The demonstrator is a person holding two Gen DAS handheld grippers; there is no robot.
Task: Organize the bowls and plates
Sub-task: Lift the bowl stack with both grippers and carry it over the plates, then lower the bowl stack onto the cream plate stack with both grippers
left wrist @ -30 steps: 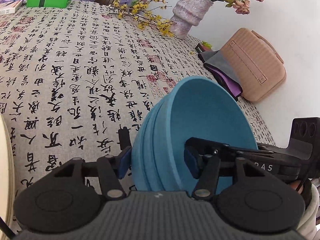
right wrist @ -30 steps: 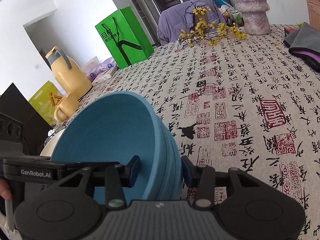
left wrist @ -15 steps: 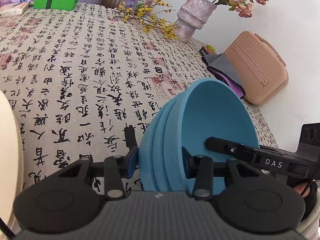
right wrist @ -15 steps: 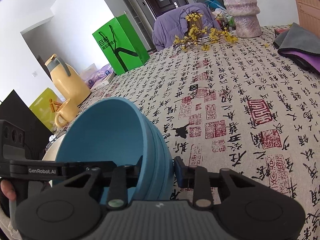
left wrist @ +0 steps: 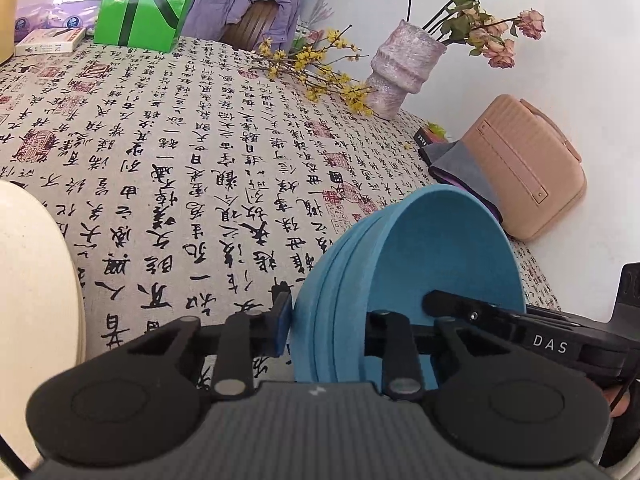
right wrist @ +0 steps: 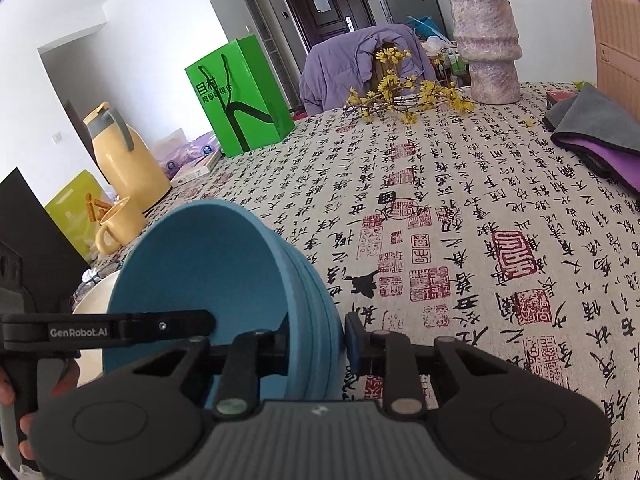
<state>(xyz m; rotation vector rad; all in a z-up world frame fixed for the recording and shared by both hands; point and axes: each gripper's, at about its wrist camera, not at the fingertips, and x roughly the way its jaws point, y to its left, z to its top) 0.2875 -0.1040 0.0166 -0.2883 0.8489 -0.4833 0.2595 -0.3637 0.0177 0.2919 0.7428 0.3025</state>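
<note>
A stack of nested blue bowls (left wrist: 432, 264) hangs tilted above the calligraphy tablecloth, held from both sides. My left gripper (left wrist: 326, 328) is shut on the stack's near rim, one finger outside, one inside. My right gripper (right wrist: 316, 340) is shut on the opposite rim of the same blue bowls (right wrist: 200, 272). Each gripper's finger shows inside the bowl in the other's view. A cream plate (left wrist: 36, 300) lies at the left edge, also seen behind the bowls in the right wrist view (right wrist: 94, 296).
A pink-grey vase (left wrist: 404, 68) with yellow sprigs, a tan case (left wrist: 524, 168) and folded grey-purple cloths (right wrist: 592, 136) stand at the far right. A green bag (right wrist: 236, 100), yellow jug (right wrist: 124, 160) and yellow mug (right wrist: 116, 226) stand at the far left.
Both grippers closed in on the bowl stack's rims and lifted it; the views rose and pulled back, showing more of the table and the cream plate.
</note>
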